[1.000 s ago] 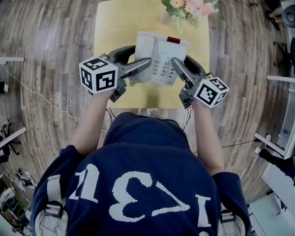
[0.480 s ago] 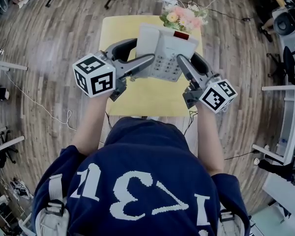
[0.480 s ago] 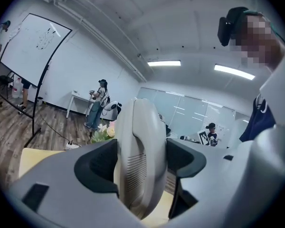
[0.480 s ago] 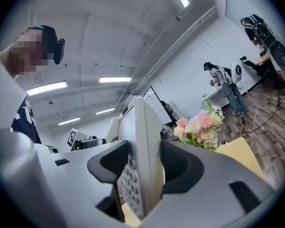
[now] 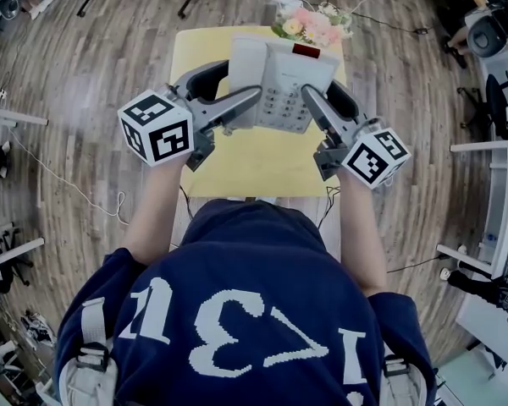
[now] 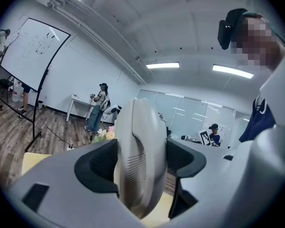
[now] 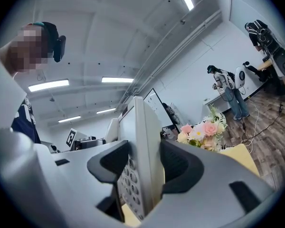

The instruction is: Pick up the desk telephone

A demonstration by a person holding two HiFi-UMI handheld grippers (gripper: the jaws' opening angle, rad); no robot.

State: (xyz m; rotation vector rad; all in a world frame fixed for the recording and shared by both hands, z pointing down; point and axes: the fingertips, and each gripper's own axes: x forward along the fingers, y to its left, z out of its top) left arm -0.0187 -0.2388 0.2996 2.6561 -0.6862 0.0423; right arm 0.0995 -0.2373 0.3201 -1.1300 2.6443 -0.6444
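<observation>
Left hand-held gripper (image 6: 140,163), right hand-held gripper (image 7: 143,167) clamp desk telephone (image 5: 284,70); underside hidden.

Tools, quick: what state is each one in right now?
Left tool: shut on the telephone, handset side.
Right tool: shut on the telephone, keypad side.

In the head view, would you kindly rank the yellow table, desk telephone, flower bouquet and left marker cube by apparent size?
1. yellow table
2. desk telephone
3. left marker cube and flower bouquet look alike; the cube is nearer the camera, so unranked.
</observation>
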